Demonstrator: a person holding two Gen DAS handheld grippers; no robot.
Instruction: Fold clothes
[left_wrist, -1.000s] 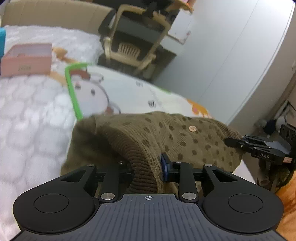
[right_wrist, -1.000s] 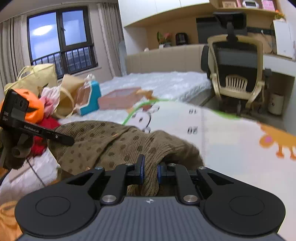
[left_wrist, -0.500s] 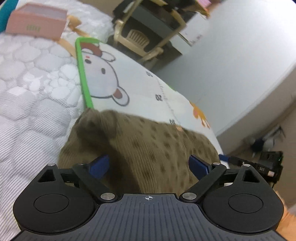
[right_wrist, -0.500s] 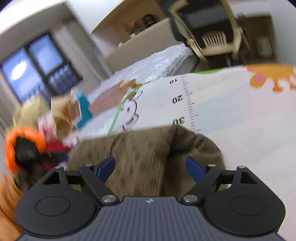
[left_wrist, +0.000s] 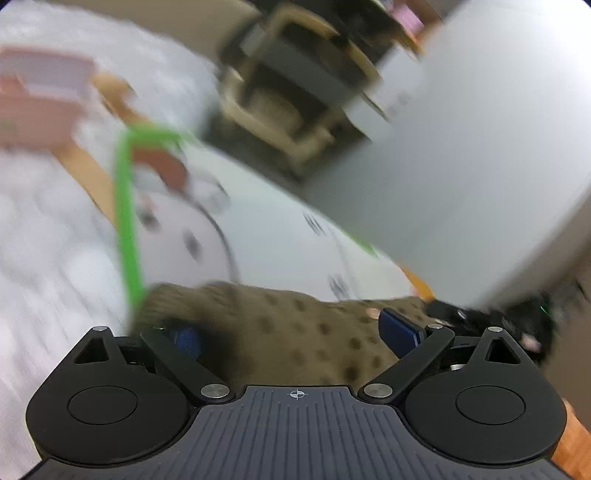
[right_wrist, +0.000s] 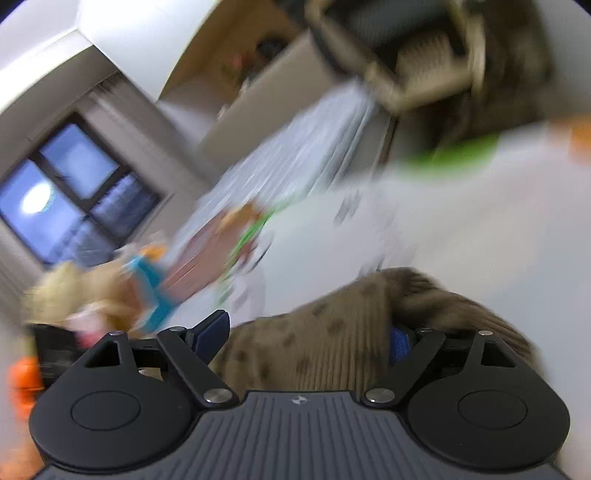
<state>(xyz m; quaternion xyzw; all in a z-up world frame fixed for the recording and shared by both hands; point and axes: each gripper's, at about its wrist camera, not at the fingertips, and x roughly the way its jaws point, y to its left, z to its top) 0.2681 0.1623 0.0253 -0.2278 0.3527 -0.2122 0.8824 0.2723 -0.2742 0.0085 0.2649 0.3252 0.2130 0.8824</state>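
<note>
My left gripper (left_wrist: 293, 334): jaws spread wide, blue pads far apart, gripping nothing. The olive dotted sweater (left_wrist: 295, 325) lies directly ahead and under the fingers, filling the gap between them; its left edge bunches against the left pad (left_wrist: 186, 338), the right pad (left_wrist: 399, 330) sits over its far side. Whether either pad presses the knit, I cannot tell through the blur.

My right gripper (right_wrist: 306, 338): jaws likewise wide apart, holding nothing. The same sweater (right_wrist: 332, 332) lies between and just below the fingers, ribbed band running toward me; a folded hump of it rises by the right pad (right_wrist: 398, 345). The left pad (right_wrist: 212, 328) stands clear of the cloth at its left edge.

Beyond the sweater, the printed play mat (left_wrist: 266, 236) with a cartoon animal and a green border stripe (left_wrist: 127, 221); the sweater rests on it, its left corner just at the stripe. Left of the mat, a white quilted mattress (left_wrist: 44, 258). Farther back, a pink box (left_wrist: 40, 110) on the mattress and a beige chair (left_wrist: 295, 99). In the right wrist view, a dark window (right_wrist: 70, 206) and a blurred heap of clothes and bags (right_wrist: 92, 295) at far left. Both views smeared by motion.
</note>
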